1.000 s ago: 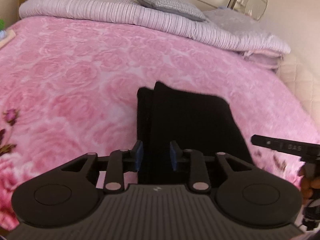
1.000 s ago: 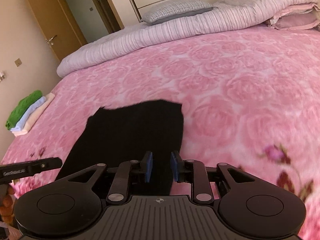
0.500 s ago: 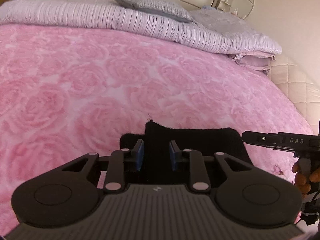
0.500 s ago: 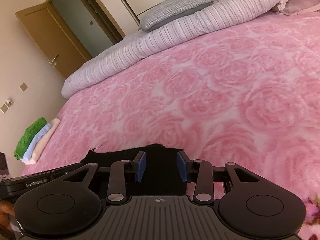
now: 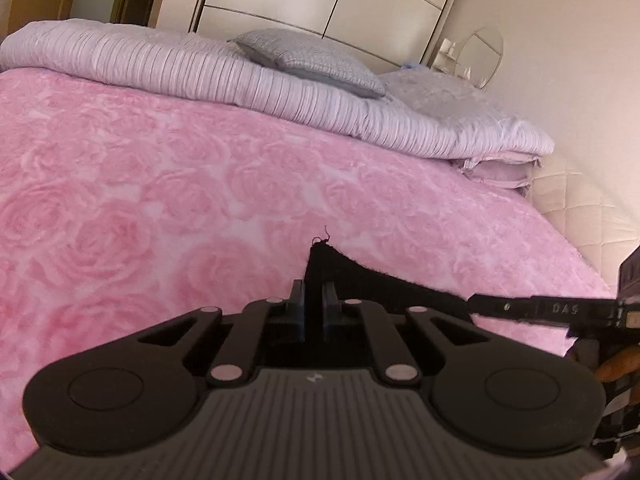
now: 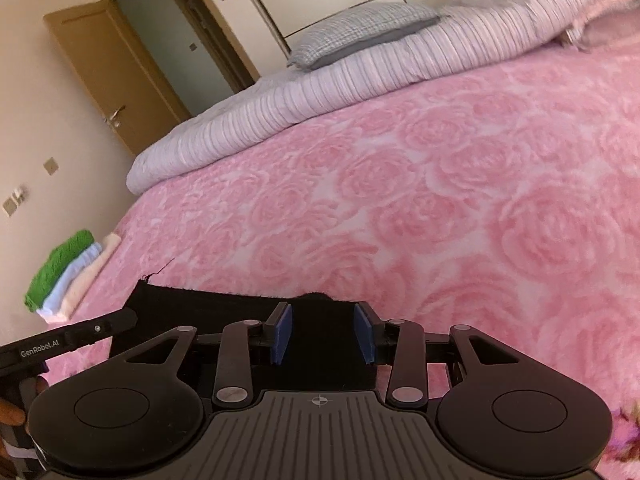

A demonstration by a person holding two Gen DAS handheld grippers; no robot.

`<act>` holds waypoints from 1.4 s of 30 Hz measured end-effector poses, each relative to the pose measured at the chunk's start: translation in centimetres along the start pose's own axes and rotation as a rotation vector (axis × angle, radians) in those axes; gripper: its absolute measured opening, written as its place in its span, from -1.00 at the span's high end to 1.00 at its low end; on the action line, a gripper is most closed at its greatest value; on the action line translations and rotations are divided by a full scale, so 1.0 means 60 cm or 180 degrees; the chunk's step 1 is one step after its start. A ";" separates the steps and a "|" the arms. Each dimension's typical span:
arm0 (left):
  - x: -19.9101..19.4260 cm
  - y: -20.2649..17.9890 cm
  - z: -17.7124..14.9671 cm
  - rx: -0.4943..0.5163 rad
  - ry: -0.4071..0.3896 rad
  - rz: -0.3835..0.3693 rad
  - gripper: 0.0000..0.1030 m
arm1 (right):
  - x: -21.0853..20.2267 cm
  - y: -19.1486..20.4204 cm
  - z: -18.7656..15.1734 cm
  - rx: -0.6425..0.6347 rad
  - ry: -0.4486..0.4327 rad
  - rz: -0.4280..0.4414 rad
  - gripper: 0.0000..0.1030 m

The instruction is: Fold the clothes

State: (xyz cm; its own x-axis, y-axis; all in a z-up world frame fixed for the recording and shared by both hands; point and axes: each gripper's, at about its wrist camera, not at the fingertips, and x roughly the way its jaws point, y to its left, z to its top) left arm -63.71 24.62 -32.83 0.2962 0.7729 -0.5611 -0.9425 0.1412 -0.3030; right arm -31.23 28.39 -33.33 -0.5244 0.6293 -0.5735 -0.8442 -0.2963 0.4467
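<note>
A black garment (image 5: 372, 284) lies on the pink rose blanket (image 5: 160, 184). My left gripper (image 5: 314, 308) is shut on a corner of the garment, and the corner tip pokes up between the fingers. In the right wrist view the same black garment (image 6: 208, 306) stretches left from my right gripper (image 6: 322, 334). The right gripper is open, with the cloth's edge lying between its blue pads (image 6: 362, 334). Each gripper's body hides the nearer part of the cloth.
A folded stack of green, blue and cream clothes (image 6: 66, 276) sits at the bed's left edge. A rolled striped duvet (image 5: 200, 68) and a grey pillow (image 5: 308, 58) lie at the head of the bed. The other gripper's arm (image 5: 552, 310) shows at right.
Both grippers moved forward over the garment, folding it, so much less black cloth shows ahead. The right gripper opened wide. The left gripper closed tighter on its corner.
</note>
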 end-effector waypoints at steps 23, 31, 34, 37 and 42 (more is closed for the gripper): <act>0.005 -0.016 -0.032 -0.0019 0.0140 0.0457 0.61 | -0.098 0.014 -0.086 0.0061 0.0038 -0.0142 0.18; -0.131 -0.051 -0.071 -0.0170 0.0067 0.0264 0.66 | -0.192 0.026 -0.160 0.0331 0.0002 -0.0024 0.19; -0.165 -0.077 -0.106 -0.0117 0.0108 0.0096 0.66 | -0.210 0.050 -0.181 0.0255 -0.0003 0.0036 0.36; -0.159 -0.085 -0.143 -0.0052 0.0302 0.0231 0.64 | -0.201 0.079 -0.202 0.0002 0.0118 0.0018 0.41; -0.138 -0.084 -0.170 -0.0075 0.0388 0.0444 0.87 | -0.193 0.104 -0.222 -0.0317 0.0237 -0.0202 0.41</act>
State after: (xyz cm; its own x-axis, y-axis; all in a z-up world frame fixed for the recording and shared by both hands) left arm -59.83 11.17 -34.50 0.1809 0.7031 -0.6877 -0.9722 0.0222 -0.2330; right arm -31.91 9.66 -33.03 -0.4734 0.5951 -0.6495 -0.8808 -0.3299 0.3397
